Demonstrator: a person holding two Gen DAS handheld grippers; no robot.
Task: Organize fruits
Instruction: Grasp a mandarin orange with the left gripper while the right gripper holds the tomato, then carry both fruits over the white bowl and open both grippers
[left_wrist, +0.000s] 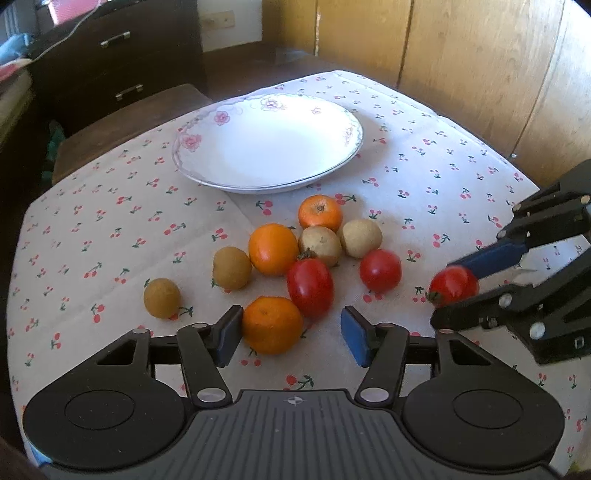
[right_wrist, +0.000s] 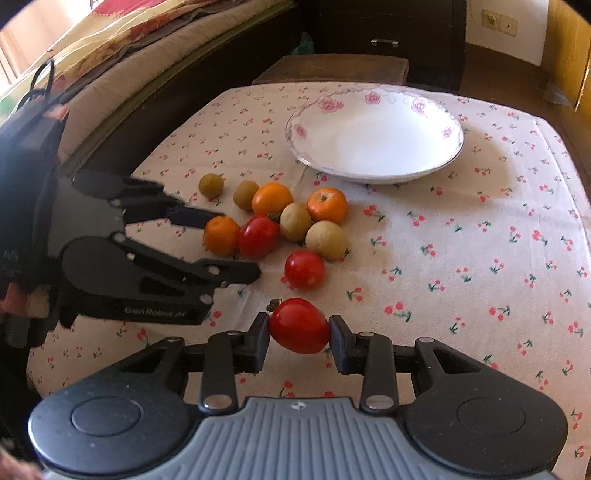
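Note:
My right gripper (right_wrist: 299, 338) is shut on a red tomato (right_wrist: 299, 325), held just above the cloth; it also shows in the left wrist view (left_wrist: 453, 286). My left gripper (left_wrist: 291, 334) is open, its left pad beside the nearest orange (left_wrist: 271, 325), holding nothing. A cluster of fruit lies mid-table: two more oranges (left_wrist: 272, 249) (left_wrist: 320, 213), two more tomatoes (left_wrist: 310, 287) (left_wrist: 380, 270), and several brown kiwis (left_wrist: 232, 267). An empty white floral plate (left_wrist: 207, 162) sits beyond the fruit, also in the right wrist view (right_wrist: 314, 155).
The table carries a cherry-print cloth (left_wrist: 92, 240). A dark dresser (left_wrist: 122, 55) and wooden stool (left_wrist: 129, 122) stand beyond the far left edge. Wooden cabinets (left_wrist: 461, 55) stand behind on the right. A bed (right_wrist: 110, 48) lies to the left.

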